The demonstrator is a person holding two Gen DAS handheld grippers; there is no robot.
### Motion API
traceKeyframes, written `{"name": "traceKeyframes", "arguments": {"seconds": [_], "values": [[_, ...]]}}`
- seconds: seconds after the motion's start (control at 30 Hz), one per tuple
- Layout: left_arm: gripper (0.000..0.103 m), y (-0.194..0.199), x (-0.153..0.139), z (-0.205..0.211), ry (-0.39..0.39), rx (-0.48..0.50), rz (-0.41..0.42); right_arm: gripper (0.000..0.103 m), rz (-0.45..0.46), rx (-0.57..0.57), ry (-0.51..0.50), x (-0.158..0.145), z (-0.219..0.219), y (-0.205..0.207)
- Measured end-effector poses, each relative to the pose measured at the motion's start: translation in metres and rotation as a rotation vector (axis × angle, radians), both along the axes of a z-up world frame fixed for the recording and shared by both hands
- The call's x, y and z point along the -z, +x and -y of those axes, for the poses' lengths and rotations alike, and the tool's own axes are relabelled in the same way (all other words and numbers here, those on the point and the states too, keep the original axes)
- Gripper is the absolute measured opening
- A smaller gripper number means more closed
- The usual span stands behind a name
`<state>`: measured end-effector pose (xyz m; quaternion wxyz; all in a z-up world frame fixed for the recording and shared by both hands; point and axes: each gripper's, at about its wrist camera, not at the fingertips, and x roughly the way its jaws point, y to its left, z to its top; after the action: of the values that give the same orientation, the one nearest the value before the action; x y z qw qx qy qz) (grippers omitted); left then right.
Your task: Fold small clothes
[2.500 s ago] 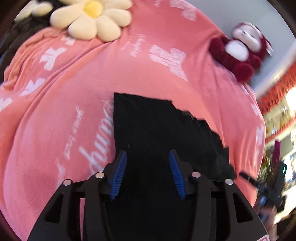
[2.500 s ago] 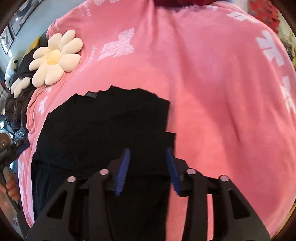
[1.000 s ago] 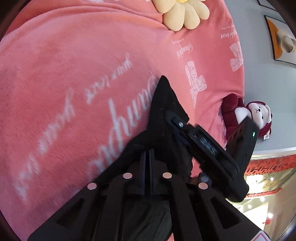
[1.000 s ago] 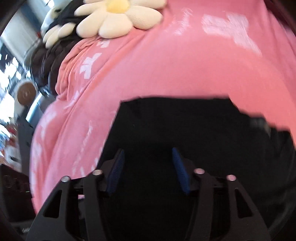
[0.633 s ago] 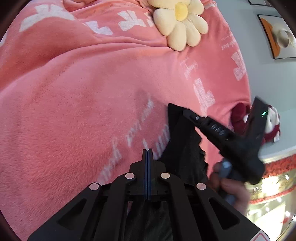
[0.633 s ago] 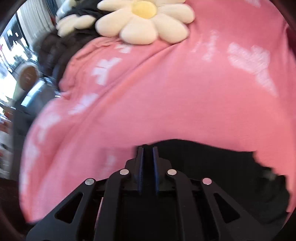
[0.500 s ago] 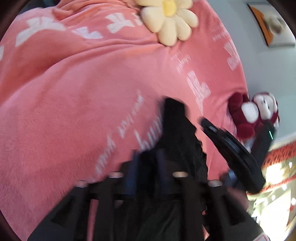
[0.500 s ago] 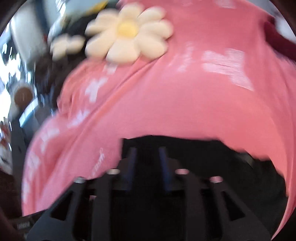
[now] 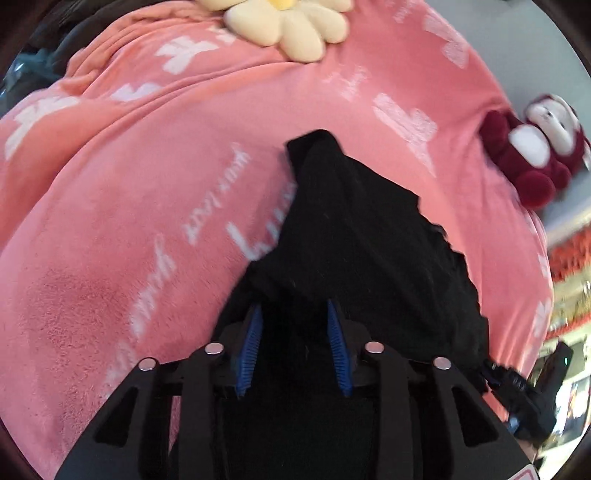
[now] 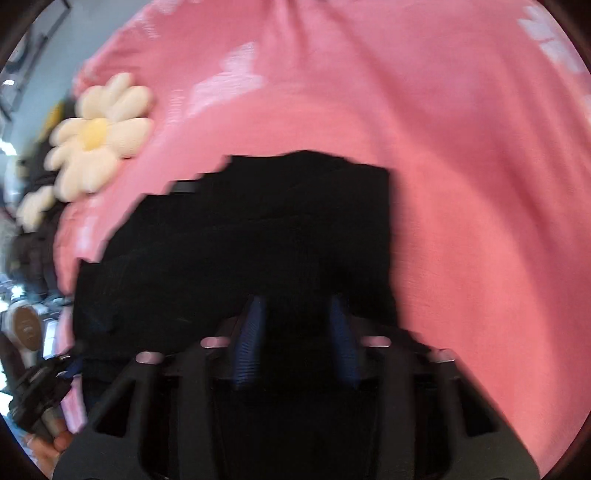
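Note:
A small black garment lies folded on a pink blanket; its far corner is humped up. It also shows in the right wrist view as a dark, roughly square pile. My left gripper is open, its blue pads just above the garment's near edge, holding nothing. My right gripper is open too, over the near part of the garment. The right wrist view is blurred by motion.
A cream flower cushion lies at the blanket's far edge and shows in the right wrist view. A dark red plush toy sits at the far right. The blanket spreads wide to the right.
Both grippers were shut on the garment half a second ago; now both are open and have let it go. The garment lies doubled over, smaller than 2.5 s ago.

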<state>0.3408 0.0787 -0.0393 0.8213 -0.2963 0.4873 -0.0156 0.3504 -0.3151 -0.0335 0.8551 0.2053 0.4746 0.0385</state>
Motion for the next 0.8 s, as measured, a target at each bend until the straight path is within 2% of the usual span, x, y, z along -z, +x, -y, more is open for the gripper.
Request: {"name": "traceKeyframes", "arguments": {"seconds": [0.07, 0.13, 0.23, 0.3, 0.33, 0.37, 0.47, 0.5, 0.57, 0.7, 0.77, 0.8], "values": [[0.028, 0.003, -0.001, -0.003, 0.005, -0.01, -0.014, 0.006, 0.136, 0.003, -0.033, -0.037, -0.004, -0.011], [0.028, 0.005, 0.0, -0.002, 0.028, 0.012, -0.014, 0.006, 0.179, 0.033, -0.035, -0.05, 0.011, -0.023], [0.029, 0.0, -0.004, 0.002, 0.043, 0.039, 0.0, 0.006, 0.083, 0.089, -0.177, -0.013, 0.031, -0.023], [0.03, -0.003, -0.004, 0.006, 0.051, 0.049, -0.001, 0.008, -0.028, 0.086, -0.084, 0.021, 0.045, -0.018], [0.03, -0.004, -0.003, 0.009, 0.067, 0.057, -0.003, 0.01, -0.013, 0.105, -0.041, 0.022, 0.049, -0.022], [0.03, -0.004, -0.002, 0.01, 0.085, 0.064, 0.001, 0.01, 0.04, 0.113, -0.03, 0.011, 0.049, -0.029], [0.029, -0.001, -0.003, 0.01, 0.134, 0.057, 0.003, 0.012, 0.134, 0.1, -0.049, -0.011, 0.038, -0.044], [0.028, -0.001, -0.002, 0.007, 0.134, 0.038, -0.004, 0.014, 0.113, 0.08, -0.069, -0.005, 0.036, -0.042], [0.026, 0.0, -0.001, 0.004, 0.116, 0.023, -0.014, 0.019, -0.018, 0.054, -0.177, 0.019, 0.031, -0.036], [0.024, -0.016, -0.02, 0.005, 0.14, 0.08, -0.009, 0.019, 0.037, 0.058, -0.159, -0.011, 0.034, -0.087], [0.027, -0.033, -0.029, 0.002, 0.132, 0.113, -0.002, 0.034, 0.04, 0.057, -0.194, -0.021, 0.033, -0.122], [0.032, -0.047, -0.034, -0.002, 0.119, 0.133, -0.006, 0.051, 0.025, 0.06, -0.221, -0.024, 0.032, -0.141]]}}
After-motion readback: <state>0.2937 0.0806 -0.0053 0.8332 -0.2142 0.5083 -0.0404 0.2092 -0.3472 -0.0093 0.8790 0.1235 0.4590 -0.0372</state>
